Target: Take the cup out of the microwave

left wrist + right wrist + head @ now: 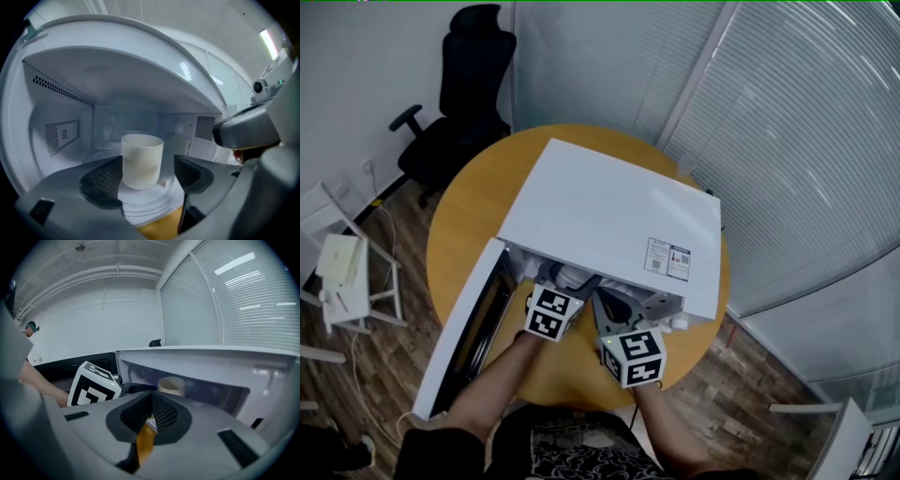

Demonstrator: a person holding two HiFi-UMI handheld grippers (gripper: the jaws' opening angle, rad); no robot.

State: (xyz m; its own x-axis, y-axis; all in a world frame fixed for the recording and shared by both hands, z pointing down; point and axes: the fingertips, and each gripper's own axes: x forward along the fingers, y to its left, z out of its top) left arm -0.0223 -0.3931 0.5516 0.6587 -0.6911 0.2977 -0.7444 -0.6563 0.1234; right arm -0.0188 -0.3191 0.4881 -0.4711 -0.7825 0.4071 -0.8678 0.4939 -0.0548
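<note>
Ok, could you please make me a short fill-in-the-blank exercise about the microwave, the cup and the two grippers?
1. The cup stands inside the ____.
2. The microwave door is ____.
3. The left gripper has the ____ between its open jaws.
4. The right gripper has its jaws shut on ____.
Missing words: microwave; open; cup; nothing.

The microwave is white outside and pale grey inside, with dotted perforations on its side walls; the cup is plain creamy white. The table is honey-yellow, the floor brown planks, the chair black. The left gripper and right gripper are grey with black mesh-patterned pads and black-and-white marker cubes.
</note>
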